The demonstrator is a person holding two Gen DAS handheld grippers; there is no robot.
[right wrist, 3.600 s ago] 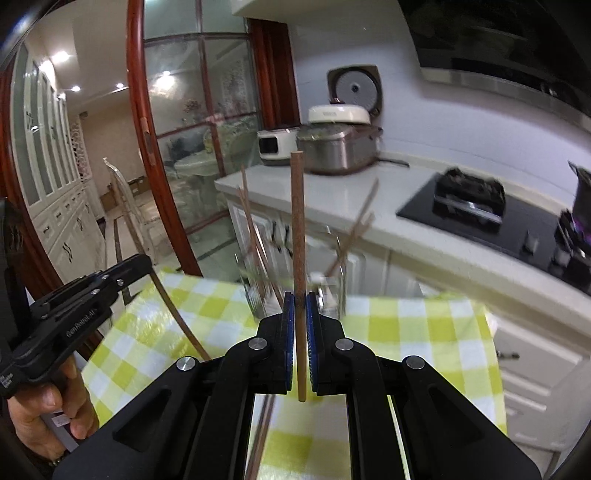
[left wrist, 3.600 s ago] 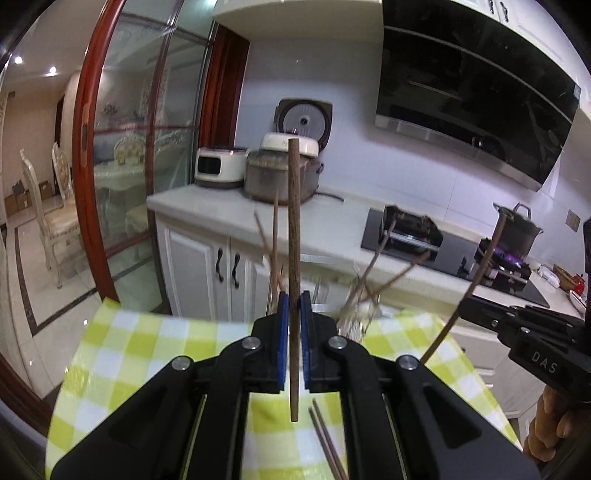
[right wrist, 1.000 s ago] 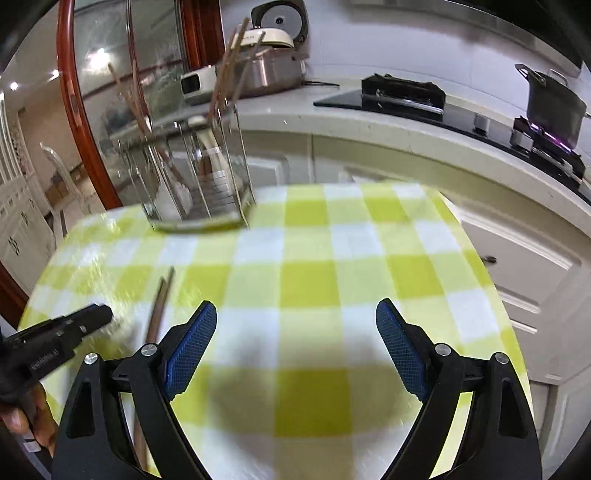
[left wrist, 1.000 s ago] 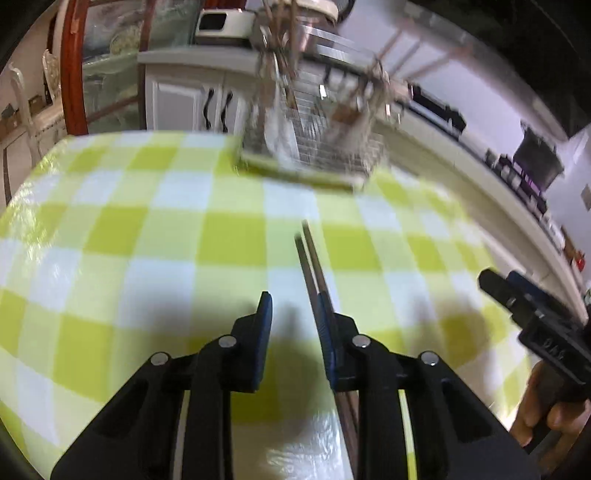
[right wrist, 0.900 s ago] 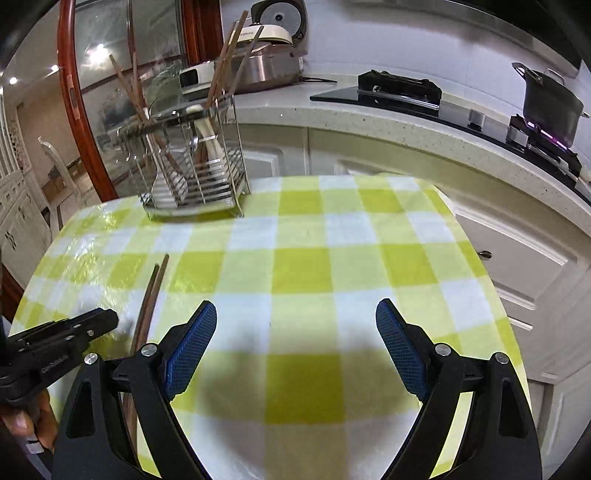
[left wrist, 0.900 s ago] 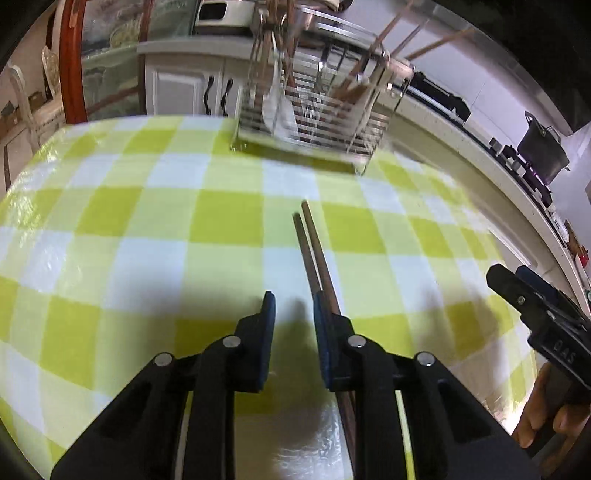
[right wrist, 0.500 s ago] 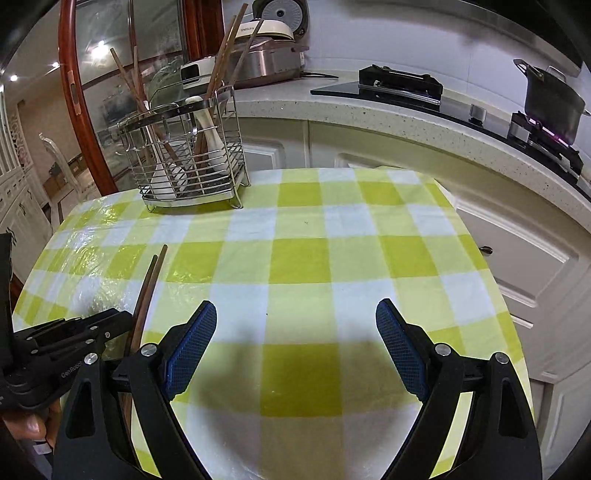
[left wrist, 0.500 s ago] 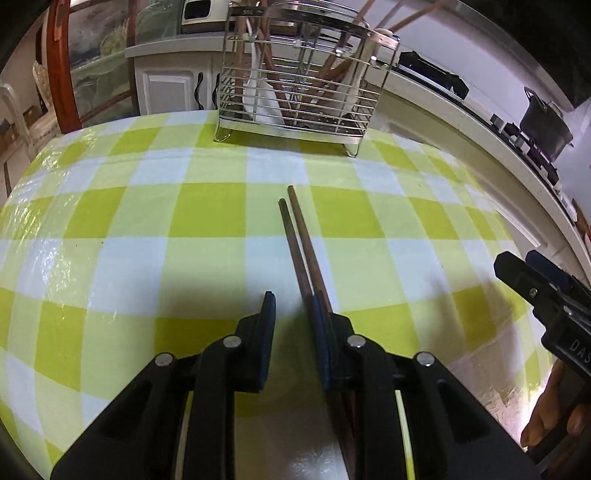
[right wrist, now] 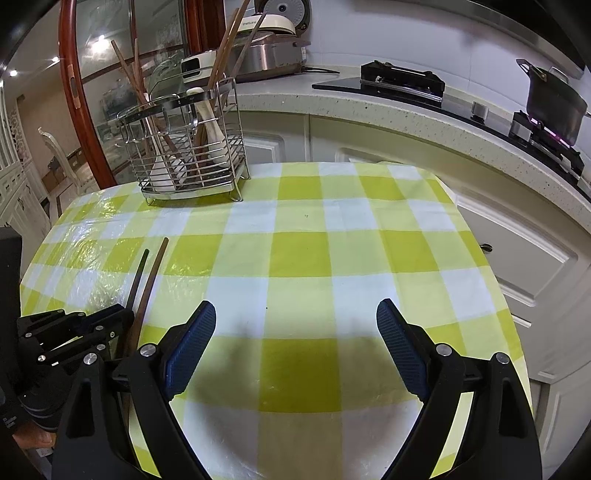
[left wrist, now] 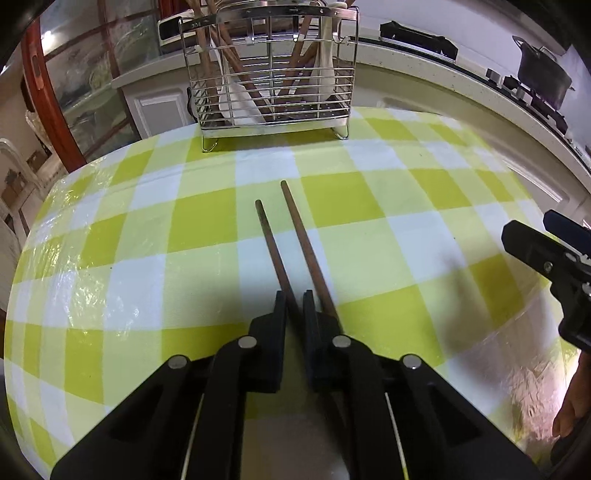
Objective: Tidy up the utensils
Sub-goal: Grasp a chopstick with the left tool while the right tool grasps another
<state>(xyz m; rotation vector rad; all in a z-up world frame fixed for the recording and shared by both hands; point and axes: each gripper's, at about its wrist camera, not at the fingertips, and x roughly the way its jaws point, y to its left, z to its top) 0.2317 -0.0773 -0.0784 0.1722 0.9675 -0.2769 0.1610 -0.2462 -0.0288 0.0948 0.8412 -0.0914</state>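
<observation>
Two brown chopsticks lie side by side on the checked tablecloth (right wrist: pixel 299 254). My left gripper (left wrist: pixel 293 297) points down at them and is shut on the left chopstick (left wrist: pixel 271 243), near its close end. The right chopstick (left wrist: pixel 303 236) lies just outside the right pad. In the right wrist view the same pair (right wrist: pixel 147 277) runs under the left gripper (right wrist: pixel 122 317). My right gripper (right wrist: pixel 295 310) hovers wide open over bare cloth, nothing between its pads. A wire utensil rack (left wrist: pixel 345 74) stands at the table's far edge with several chopsticks and white spoons upright in it.
Behind the table runs a kitchen counter (right wrist: pixel 406 110) with a rice cooker (right wrist: pixel 273 22), a stove and a black pot (right wrist: pixel 554 99). White cabinet doors lie past the table's right edge. The right gripper's body (left wrist: pixel 546 254) sits at the far right of the left wrist view.
The left gripper came in over the chopsticks and its jaws narrowed from a small gap onto the left one. The right gripper stayed put, open. Earlier, both held chopsticks upright.
</observation>
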